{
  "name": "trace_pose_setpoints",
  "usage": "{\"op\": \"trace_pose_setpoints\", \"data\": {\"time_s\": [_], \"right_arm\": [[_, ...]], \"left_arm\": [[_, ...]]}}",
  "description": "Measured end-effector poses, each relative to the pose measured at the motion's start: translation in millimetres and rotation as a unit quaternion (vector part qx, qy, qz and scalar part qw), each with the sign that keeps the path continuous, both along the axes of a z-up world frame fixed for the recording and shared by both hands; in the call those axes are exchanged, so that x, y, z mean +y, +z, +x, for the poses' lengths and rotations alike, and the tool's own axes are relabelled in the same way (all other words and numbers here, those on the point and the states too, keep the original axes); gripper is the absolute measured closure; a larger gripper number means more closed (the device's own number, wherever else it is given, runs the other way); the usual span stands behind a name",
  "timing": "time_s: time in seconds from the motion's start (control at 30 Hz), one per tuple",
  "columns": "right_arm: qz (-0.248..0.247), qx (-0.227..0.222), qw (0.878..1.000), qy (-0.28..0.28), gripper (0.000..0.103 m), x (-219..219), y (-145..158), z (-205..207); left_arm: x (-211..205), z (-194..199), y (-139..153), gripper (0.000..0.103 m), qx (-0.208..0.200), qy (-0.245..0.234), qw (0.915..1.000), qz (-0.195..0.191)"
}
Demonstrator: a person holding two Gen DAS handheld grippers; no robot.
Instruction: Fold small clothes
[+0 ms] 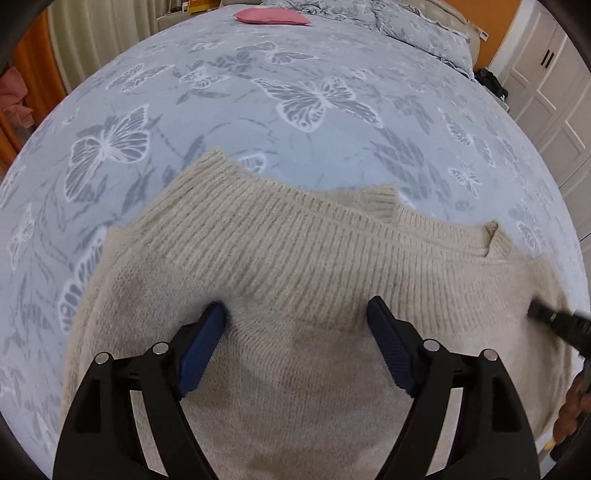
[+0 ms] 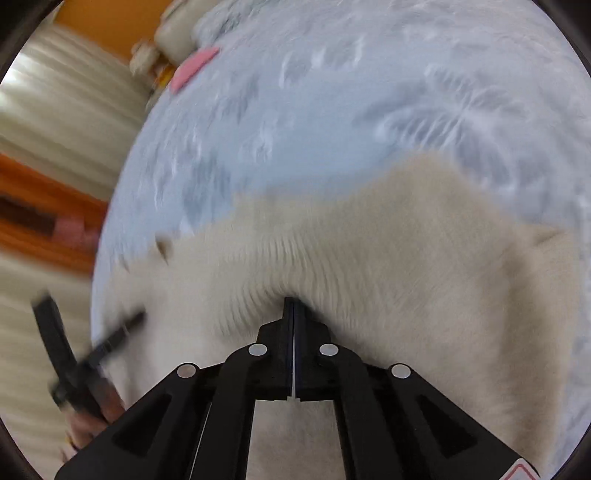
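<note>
Our right gripper point(image 2: 293, 306) pinches the sweater point(image 1: 295, 280) hem while our left gripper point(image 1: 297, 314) gapes released above it, so we risk dragging it lopsided.

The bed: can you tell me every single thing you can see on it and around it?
sweater: one, cream, flat on the bed
bedspread: one, blue-grey with butterflies, covering the bed
pink cushion: one, far end of the bed
curtain: cream, left
wardrobe: white, right
left gripper: black with blue pads, open over the sweater
right gripper: black, shut on the sweater's ribbed edge
</note>
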State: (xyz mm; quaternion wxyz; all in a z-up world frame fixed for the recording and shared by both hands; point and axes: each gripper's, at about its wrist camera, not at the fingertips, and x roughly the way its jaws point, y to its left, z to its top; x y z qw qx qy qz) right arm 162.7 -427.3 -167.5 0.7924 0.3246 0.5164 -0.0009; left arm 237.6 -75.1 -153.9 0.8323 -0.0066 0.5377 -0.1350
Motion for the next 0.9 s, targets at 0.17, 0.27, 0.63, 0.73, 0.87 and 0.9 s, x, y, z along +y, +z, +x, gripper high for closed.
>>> {"op": "trace_pose_setpoints", "data": {"time_s": [0.17,0.27,0.63,0.73,0.87,0.9], "right_arm": [[-0.019,-0.039,0.999,0.014,0.093,14,30,-19],[-0.066,-0.002,0.997,0.044,0.093,32,14,-5],[-0.071,0.011,0.997,0.03,0.103,21,-31,38],[-0.076,0.003,0.997,0.026,0.103,23,-30,43],[-0.085,-0.005,0.996,0.027,0.103,26,-28,46],[-0.085,-0.006,0.996,0.025,0.103,26,-26,45]], "left_arm": [[3,-1,-1,0.027,-0.002,-0.012,0.9999,0.0],[2,-5,-1,0.027,-0.007,-0.008,0.9999,0.007],[-15,-2,-11,0.012,-0.031,-0.022,0.9984,0.04],[-20,-3,-14,0.008,-0.047,-0.021,0.9974,0.05],[-20,-4,-14,0.008,-0.055,-0.019,0.9972,0.047],[-19,-5,-13,0.008,-0.058,-0.019,0.9971,0.046]]}}
